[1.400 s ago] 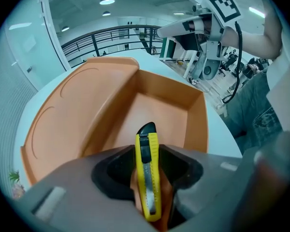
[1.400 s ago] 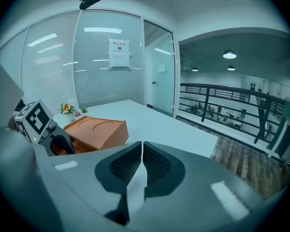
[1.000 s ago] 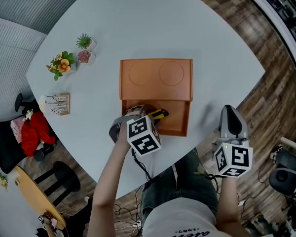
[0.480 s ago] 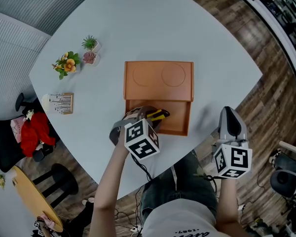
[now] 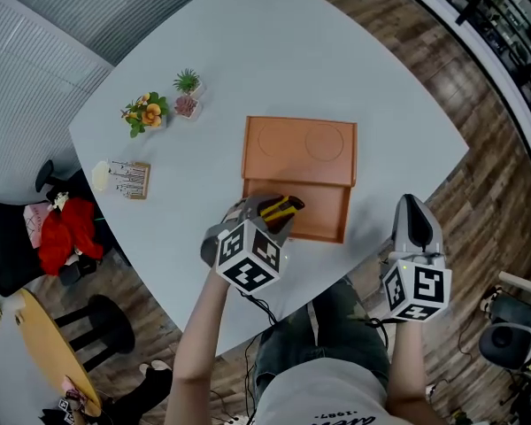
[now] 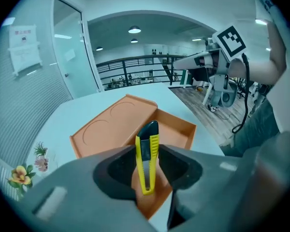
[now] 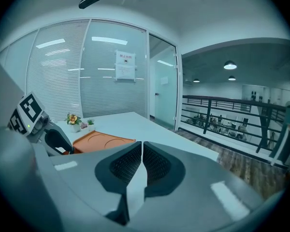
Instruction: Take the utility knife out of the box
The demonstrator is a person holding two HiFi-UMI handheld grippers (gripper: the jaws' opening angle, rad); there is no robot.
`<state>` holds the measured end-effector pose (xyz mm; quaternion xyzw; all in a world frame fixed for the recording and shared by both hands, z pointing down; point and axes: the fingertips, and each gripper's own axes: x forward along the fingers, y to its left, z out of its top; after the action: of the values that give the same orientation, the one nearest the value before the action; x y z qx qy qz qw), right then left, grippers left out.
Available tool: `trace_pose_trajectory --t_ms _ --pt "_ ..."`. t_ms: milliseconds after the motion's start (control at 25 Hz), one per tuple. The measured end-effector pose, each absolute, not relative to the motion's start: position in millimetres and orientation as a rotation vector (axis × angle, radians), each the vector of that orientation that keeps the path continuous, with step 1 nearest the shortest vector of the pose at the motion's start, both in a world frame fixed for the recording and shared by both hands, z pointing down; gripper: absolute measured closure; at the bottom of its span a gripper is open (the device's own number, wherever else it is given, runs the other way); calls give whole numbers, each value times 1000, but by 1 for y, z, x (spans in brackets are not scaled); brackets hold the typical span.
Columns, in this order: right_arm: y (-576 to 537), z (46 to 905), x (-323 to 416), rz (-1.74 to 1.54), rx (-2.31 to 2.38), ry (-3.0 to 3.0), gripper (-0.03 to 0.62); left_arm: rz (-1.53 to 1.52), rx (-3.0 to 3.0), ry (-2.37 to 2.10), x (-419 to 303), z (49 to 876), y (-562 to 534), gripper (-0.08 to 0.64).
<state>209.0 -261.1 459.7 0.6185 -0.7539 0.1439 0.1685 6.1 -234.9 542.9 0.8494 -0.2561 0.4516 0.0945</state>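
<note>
Grey right tool (image 5: pixel 412 202), perhaps dark jeans (image 5: pixel 329 340)

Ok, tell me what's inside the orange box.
The visible floor of the orange box is bare. The left gripper, shut on the utility knife, covers its near-left corner, so that part cannot be seen.

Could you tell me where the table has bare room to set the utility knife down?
Widest bare stretch: the table beyond the box lid. Also free: between the box and the right tool, and between the box and the wooden stand. Crowded: around the flower pots and the left tool holding the utility knife.
</note>
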Motion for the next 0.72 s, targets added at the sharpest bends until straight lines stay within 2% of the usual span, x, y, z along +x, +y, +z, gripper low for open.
trace_pose_trajectory --t_ms 720 --pt "-265 388 173 228 1781 -2276 557 856 2570 -1265 -24 430 -248 414"
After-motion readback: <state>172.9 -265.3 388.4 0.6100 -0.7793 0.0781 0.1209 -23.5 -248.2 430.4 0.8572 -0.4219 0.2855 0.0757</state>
